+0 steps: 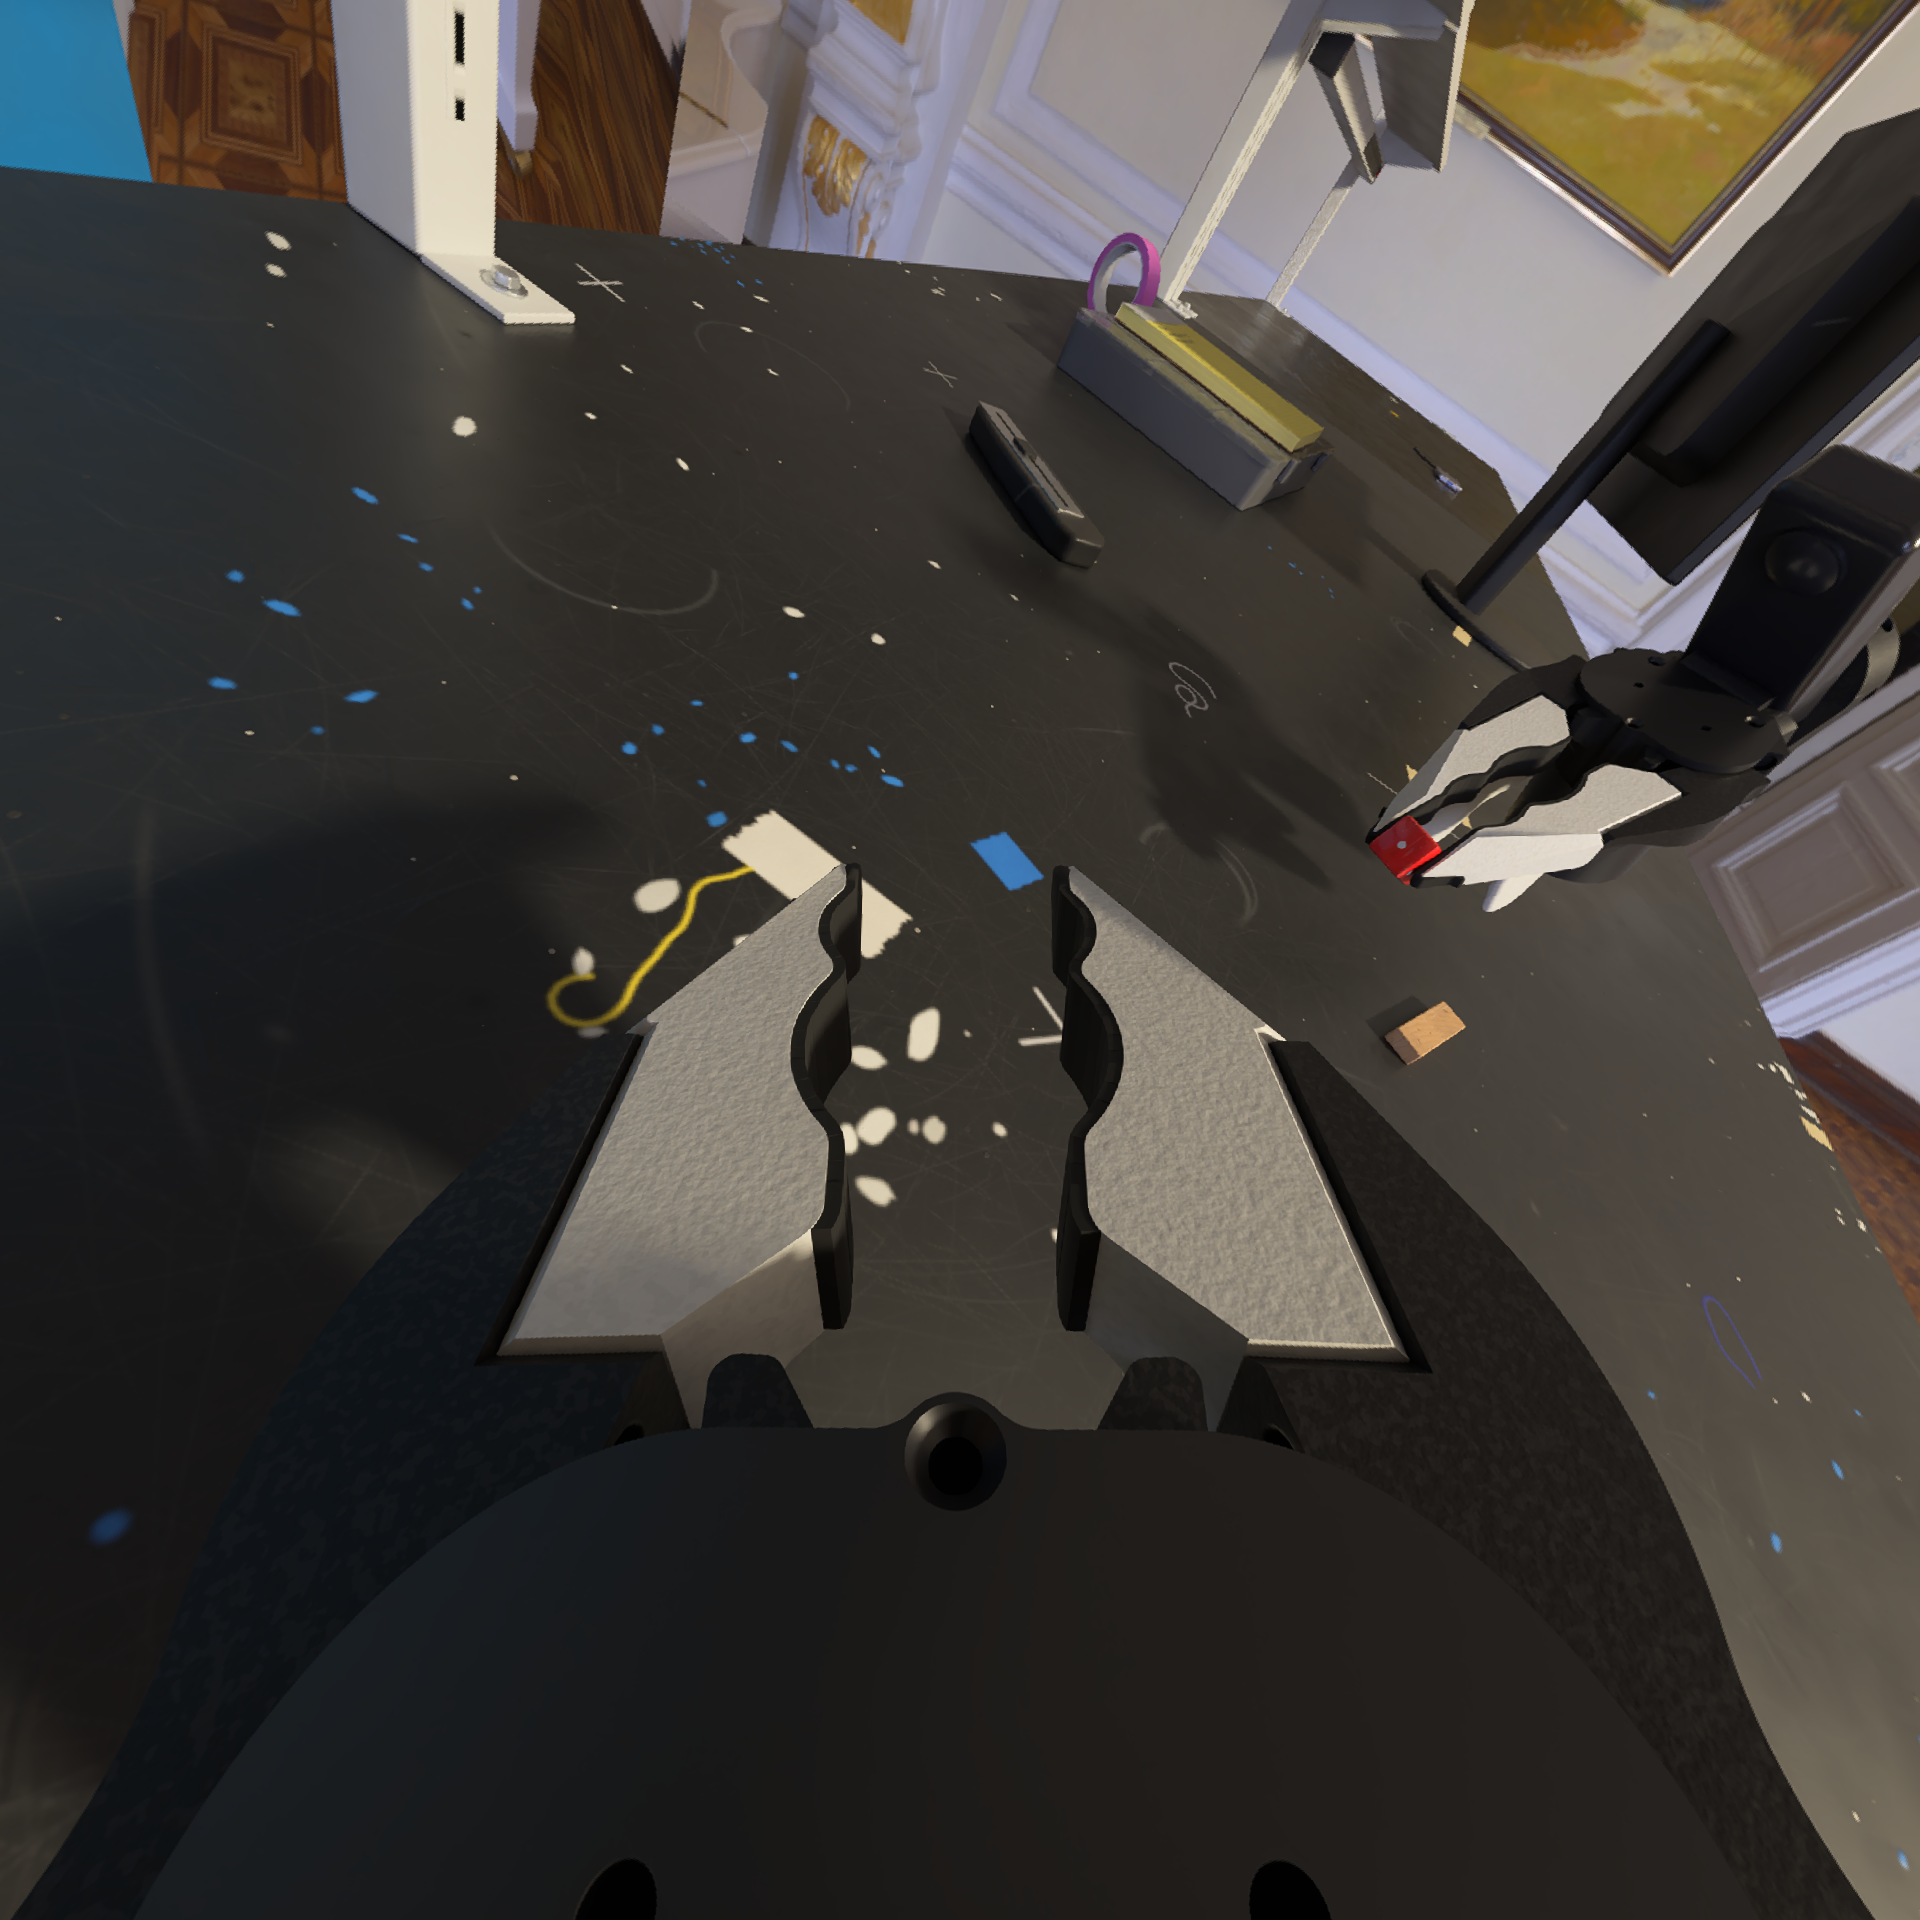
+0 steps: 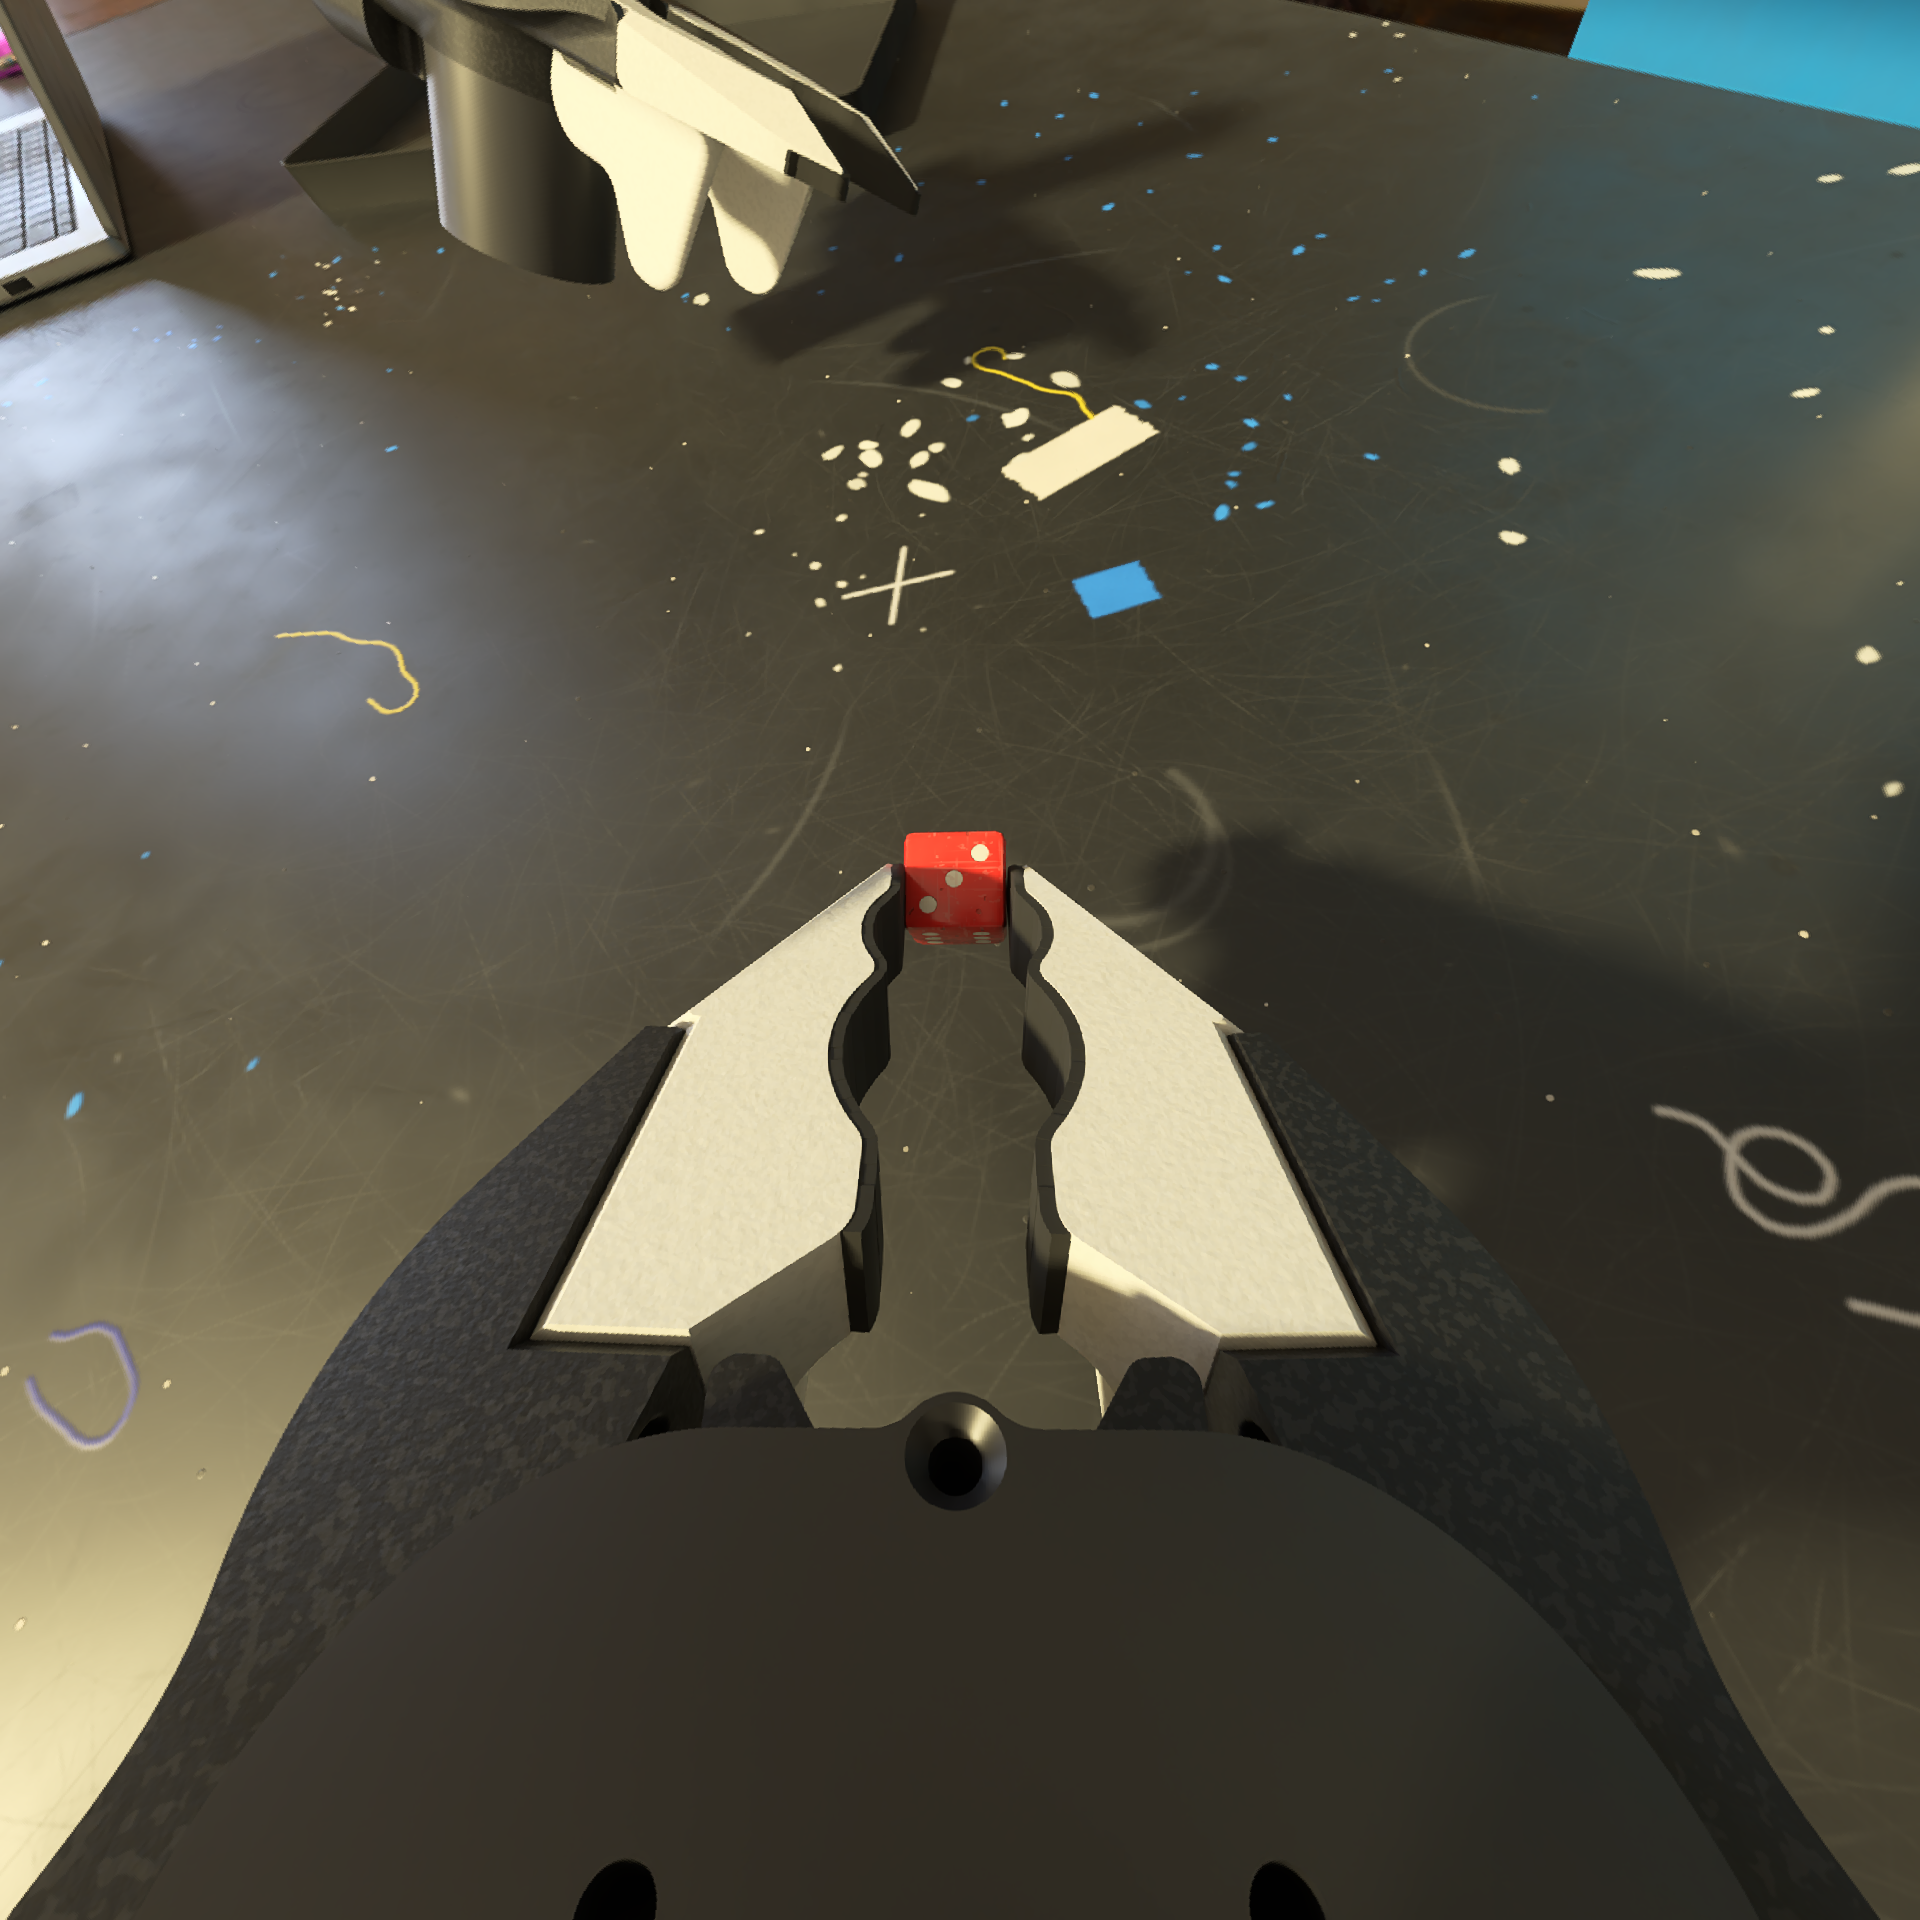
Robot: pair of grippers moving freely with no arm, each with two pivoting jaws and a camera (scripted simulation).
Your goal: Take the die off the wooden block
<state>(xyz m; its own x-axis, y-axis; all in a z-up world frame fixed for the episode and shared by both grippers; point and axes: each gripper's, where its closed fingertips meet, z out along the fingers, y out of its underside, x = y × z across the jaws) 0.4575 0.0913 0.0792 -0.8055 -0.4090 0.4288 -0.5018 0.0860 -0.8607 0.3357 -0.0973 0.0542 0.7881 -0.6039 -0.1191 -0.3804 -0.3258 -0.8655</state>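
Note:
My right gripper (image 2: 954, 883) is shut on a red die (image 2: 954, 878) with white pips, held at its fingertips above the dark table. In the left wrist view the right gripper (image 1: 1403, 852) shows at the right, holding the die (image 1: 1403, 847) in the air. The small wooden block (image 1: 1423, 1031) lies bare on the table, below and in front of the die. My left gripper (image 1: 956, 904) is open and empty over the table's middle. It also shows at the top of the right wrist view (image 2: 707, 260).
A dark bar (image 1: 1034, 497), a grey box with a yellow slab (image 1: 1195, 410) and a purple tape ring (image 1: 1122, 265) sit at the far side. A white post (image 1: 436, 156) stands far left, a monitor stand (image 1: 1558, 520) at the right. The table edge (image 1: 1808, 1195) runs close beside the block.

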